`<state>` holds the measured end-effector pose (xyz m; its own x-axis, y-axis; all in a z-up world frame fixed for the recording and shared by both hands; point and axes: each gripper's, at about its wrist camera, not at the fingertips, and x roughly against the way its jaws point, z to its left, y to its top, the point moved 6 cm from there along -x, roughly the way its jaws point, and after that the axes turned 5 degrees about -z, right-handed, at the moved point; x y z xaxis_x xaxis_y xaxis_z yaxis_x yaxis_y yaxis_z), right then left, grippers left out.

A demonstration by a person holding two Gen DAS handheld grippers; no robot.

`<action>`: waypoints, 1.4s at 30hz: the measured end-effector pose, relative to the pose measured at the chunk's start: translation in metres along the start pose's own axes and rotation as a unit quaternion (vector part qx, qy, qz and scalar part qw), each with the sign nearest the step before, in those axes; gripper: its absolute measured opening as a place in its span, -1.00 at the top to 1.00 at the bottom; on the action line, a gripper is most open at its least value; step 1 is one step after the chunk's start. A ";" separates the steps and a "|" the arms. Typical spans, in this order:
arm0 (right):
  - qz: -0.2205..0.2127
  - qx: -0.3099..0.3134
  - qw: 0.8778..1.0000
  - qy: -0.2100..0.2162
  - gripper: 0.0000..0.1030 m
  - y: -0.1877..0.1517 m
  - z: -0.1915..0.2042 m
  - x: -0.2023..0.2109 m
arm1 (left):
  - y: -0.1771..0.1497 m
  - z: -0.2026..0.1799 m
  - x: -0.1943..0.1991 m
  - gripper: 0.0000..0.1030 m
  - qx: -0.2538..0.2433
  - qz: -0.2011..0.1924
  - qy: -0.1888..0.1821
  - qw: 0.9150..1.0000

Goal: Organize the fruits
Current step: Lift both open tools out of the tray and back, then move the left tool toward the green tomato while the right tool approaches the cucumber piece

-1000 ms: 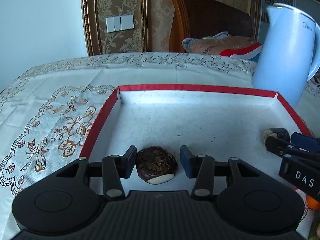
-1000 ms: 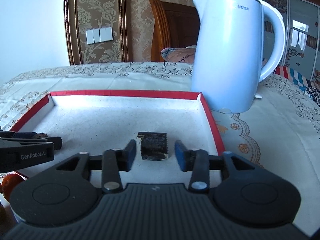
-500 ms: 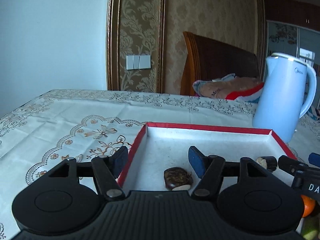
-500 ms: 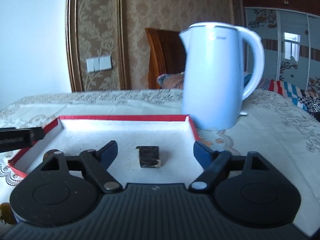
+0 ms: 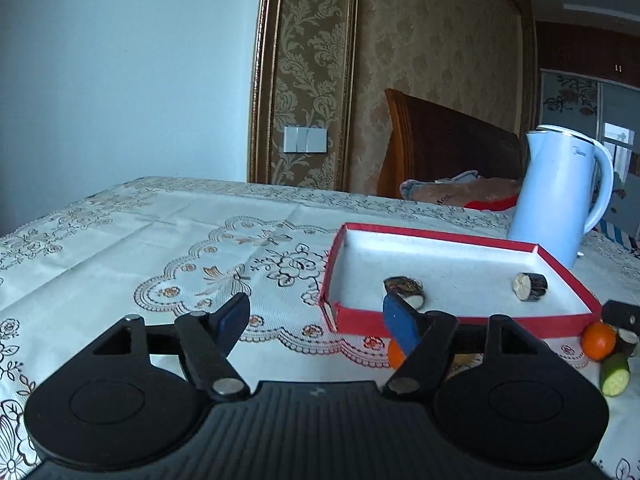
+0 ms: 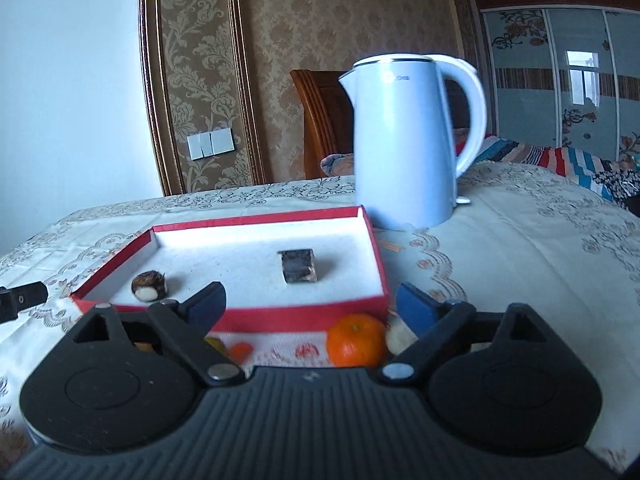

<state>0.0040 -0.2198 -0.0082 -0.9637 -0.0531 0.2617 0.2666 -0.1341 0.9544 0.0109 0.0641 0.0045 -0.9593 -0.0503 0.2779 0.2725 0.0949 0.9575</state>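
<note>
A red-rimmed white tray (image 5: 440, 236) holds a dark round chestnut-like fruit (image 5: 404, 290) and a dark cut cylinder (image 5: 530, 286). My left gripper (image 5: 316, 322) hangs in front of the tray's left corner, jaws opening, nothing between them. In the right wrist view the tray (image 6: 300, 318) shows the round fruit (image 6: 149, 285) and the dark piece (image 6: 298, 266). My right gripper (image 6: 312, 308) is before the tray's front wall, jaws opening wide and empty. An orange (image 6: 354, 340) lies on the cloth just below it, beside a pale fruit piece (image 6: 400, 338).
A light-blue kettle (image 6: 404, 140) stands behind the tray's right corner. On the cloth in front of the tray lie an orange (image 5: 598, 340), a cucumber piece (image 5: 616, 374) and a small orange fruit (image 6: 240, 352). A wooden chair back (image 5: 440, 148) stands beyond the table.
Both grippers let go of the pieces they stood around, widened their jaws and drew back out of the tray. The two pieces stay lying inside it.
</note>
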 end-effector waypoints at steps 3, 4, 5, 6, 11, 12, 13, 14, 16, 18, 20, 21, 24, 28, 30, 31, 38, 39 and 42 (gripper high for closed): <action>0.016 0.007 1.000 -0.005 -0.78 -0.013 -0.008 0.016 | -0.006 -0.009 -0.003 -0.42 -0.025 0.015 -0.012 1.000; 0.019 0.004 1.000 -0.008 -0.78 -0.017 -0.011 0.021 | -0.008 -0.011 -0.004 -0.42 -0.033 0.019 -0.016 0.999; 0.023 0.000 1.000 -0.010 -0.78 -0.020 -0.015 0.026 | -0.011 -0.012 -0.002 -0.42 -0.040 0.024 -0.020 0.999; 0.025 -0.006 1.000 -0.012 -0.78 -0.022 -0.020 0.031 | -0.012 -0.013 -0.003 -0.42 -0.041 0.030 -0.024 0.998; 0.041 -0.004 0.999 -0.026 -0.78 -0.031 -0.042 0.048 | -0.020 -0.013 -0.006 -0.43 -0.040 0.051 -0.024 0.998; 0.043 -0.004 0.999 -0.029 -0.78 -0.033 -0.044 0.050 | -0.021 -0.013 -0.008 -0.43 -0.040 0.055 -0.024 0.997; 0.047 -0.001 0.998 -0.031 -0.78 -0.034 -0.046 0.051 | -0.023 -0.013 -0.009 -0.43 -0.039 0.061 -0.025 0.997; 0.052 0.004 0.998 -0.032 -0.78 -0.035 -0.046 0.050 | -0.024 -0.013 -0.009 -0.43 -0.039 0.066 -0.025 0.997; 0.056 0.011 0.998 -0.031 -0.78 -0.035 -0.043 0.049 | -0.025 -0.013 -0.010 -0.43 -0.038 0.070 -0.025 0.997; 0.059 0.021 0.998 -0.025 -0.77 -0.035 -0.037 0.046 | -0.024 -0.011 -0.010 -0.43 -0.035 0.069 -0.023 0.997; 0.058 0.032 0.998 -0.023 -0.77 -0.036 -0.031 0.044 | -0.024 -0.010 -0.009 -0.43 -0.033 0.071 -0.025 0.997; 0.057 0.034 0.998 -0.022 -0.77 -0.035 -0.028 0.043 | -0.024 -0.010 -0.009 -0.43 -0.033 0.071 -0.025 0.997; 0.057 0.036 0.998 -0.016 -0.77 -0.033 -0.021 0.039 | -0.024 -0.010 -0.010 -0.52 -0.031 0.071 -0.026 0.997; 0.060 0.039 0.997 -0.016 -0.77 -0.036 -0.019 0.036 | -0.024 -0.008 -0.010 -0.55 -0.021 0.074 -0.028 0.997; 0.057 0.025 0.998 -0.015 -0.77 -0.036 -0.023 0.037 | -0.025 -0.009 -0.010 -0.55 -0.023 0.077 -0.031 0.996; 0.054 0.016 0.998 -0.013 -0.77 -0.035 -0.026 0.038 | -0.025 -0.010 -0.010 -0.55 -0.026 0.078 -0.032 0.996; 0.069 -0.002 0.998 -0.012 -0.77 -0.038 -0.030 0.033 | -0.027 -0.012 -0.010 -0.55 -0.034 0.079 -0.027 0.996; 0.071 0.002 0.997 -0.015 -0.77 -0.038 -0.029 0.032 | -0.027 -0.012 -0.010 -0.56 -0.035 0.079 -0.027 0.996; 0.079 0.012 0.997 -0.018 -0.77 -0.038 -0.024 0.027 | -0.029 -0.016 -0.012 -0.70 -0.047 0.083 -0.027 0.995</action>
<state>-0.0317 -0.2400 -0.0412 -0.9096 -0.0362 0.4140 0.4154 -0.1025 0.9038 0.0155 0.0462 -0.0256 -0.9022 0.0112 0.4312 0.4312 0.0033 0.9022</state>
